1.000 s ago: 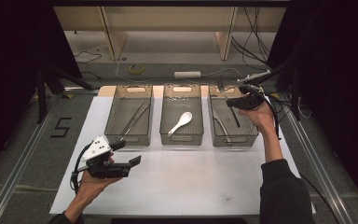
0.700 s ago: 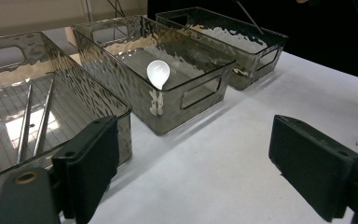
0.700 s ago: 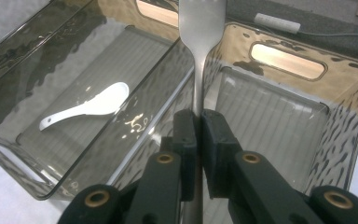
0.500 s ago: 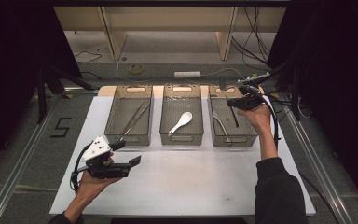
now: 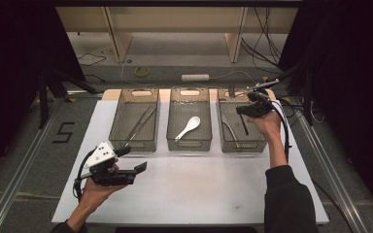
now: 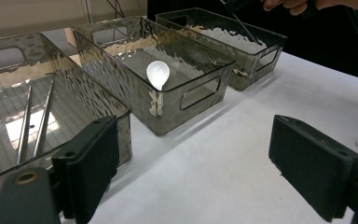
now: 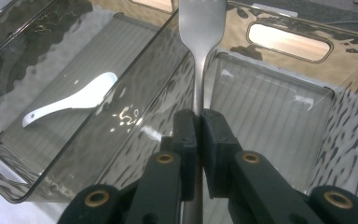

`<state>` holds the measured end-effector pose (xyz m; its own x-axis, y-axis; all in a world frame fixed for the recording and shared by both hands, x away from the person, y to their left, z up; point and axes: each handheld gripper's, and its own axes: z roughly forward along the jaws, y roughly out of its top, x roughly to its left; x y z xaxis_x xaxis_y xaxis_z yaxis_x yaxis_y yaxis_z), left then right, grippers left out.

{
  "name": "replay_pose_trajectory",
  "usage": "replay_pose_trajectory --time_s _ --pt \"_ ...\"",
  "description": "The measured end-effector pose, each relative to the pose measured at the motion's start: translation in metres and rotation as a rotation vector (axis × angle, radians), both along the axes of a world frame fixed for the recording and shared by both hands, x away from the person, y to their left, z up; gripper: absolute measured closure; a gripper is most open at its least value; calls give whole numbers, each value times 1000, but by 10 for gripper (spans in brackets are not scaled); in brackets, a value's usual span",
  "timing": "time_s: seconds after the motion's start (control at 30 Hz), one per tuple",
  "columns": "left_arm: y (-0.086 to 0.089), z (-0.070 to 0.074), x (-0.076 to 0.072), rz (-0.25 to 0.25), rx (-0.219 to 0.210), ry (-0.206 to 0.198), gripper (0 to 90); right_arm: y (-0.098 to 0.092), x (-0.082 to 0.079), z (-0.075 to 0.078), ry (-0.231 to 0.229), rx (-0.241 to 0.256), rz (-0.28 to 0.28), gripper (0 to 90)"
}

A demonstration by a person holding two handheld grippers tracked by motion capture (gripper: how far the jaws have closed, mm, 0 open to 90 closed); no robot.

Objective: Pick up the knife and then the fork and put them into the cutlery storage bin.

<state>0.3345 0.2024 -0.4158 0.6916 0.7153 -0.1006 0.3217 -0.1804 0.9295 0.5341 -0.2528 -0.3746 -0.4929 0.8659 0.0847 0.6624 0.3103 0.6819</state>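
While clamped: fork (image 7: 200, 28) between right tool (image 7: 198, 122) jaws

L tool (image 5: 138, 160) jaws apart; R tool (image 7: 198, 128) clamped, raised.

Light falls from above onto the white desk (image 5: 213, 194), which reads bright, while everything to either side of the desk sinks into near black. Shadows on the desk are soft and short. The smoky rippled walls of the middle bin (image 6: 168, 70) throw wavy glints and reflections. In the gripper views the nearest black parts are slightly soft; the high view is mildly grainy.
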Motion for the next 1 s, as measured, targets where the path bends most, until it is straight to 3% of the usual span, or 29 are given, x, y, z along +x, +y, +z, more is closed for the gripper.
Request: replay_pose_trajectory --time_s 1.0 --pt "0 0 0 0 1 -3 157 5 -1 -32 67 -92 10 852"
